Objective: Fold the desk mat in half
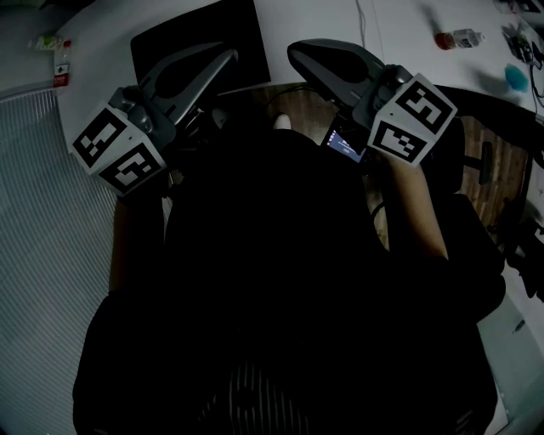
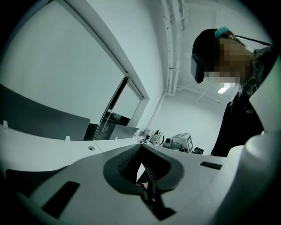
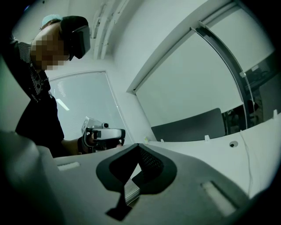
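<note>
Nearest, held up in front of the body, the left tongs (image 1: 228, 56) and right tongs (image 1: 293, 53) are both pressed together, pinching nothing. Beyond them the dark desk mat (image 1: 197, 36) lies flat on the white bench (image 1: 314, 21), far left. Whether it is one layer or doubled I cannot tell. Either way, matched edges mark a good fold.
</note>
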`<action>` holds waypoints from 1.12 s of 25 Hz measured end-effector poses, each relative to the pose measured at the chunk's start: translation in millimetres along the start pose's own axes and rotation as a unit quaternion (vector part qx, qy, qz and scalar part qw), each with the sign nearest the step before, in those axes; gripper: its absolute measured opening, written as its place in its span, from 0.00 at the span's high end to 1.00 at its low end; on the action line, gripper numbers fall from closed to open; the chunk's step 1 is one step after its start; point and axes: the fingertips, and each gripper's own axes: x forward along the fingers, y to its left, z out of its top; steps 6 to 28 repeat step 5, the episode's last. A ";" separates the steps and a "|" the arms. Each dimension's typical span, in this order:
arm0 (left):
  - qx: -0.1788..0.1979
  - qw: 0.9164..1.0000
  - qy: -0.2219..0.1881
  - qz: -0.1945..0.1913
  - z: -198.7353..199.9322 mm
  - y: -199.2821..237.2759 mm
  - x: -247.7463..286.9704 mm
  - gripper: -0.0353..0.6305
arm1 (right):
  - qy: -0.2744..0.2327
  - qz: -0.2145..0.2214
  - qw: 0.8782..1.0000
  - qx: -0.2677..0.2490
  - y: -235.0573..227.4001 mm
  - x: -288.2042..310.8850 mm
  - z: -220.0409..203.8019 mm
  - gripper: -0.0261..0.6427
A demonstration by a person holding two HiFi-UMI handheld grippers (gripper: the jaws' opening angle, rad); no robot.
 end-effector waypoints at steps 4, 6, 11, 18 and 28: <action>-0.003 1.000 0.003 0.003 0.4 -1.8 -3.2 0.94 | 0.000 0.003 1.000 0.000 7.3 -1.9 0.1 0.96; -0.004 1.000 0.003 0.004 0.5 -2.2 -4.0 0.94 | 0.001 0.003 1.000 0.000 9.0 -2.6 0.1 0.96; -0.004 1.000 0.003 0.004 0.5 -2.2 -4.0 0.94 | 0.001 0.003 1.000 0.000 9.0 -2.6 0.1 0.96; -0.004 1.000 0.003 0.004 0.5 -2.2 -4.0 0.94 | 0.001 0.003 1.000 0.000 9.0 -2.6 0.1 0.96; -0.004 1.000 0.003 0.004 0.5 -2.2 -4.0 0.94 | 0.001 0.003 1.000 0.000 9.0 -2.6 0.1 0.96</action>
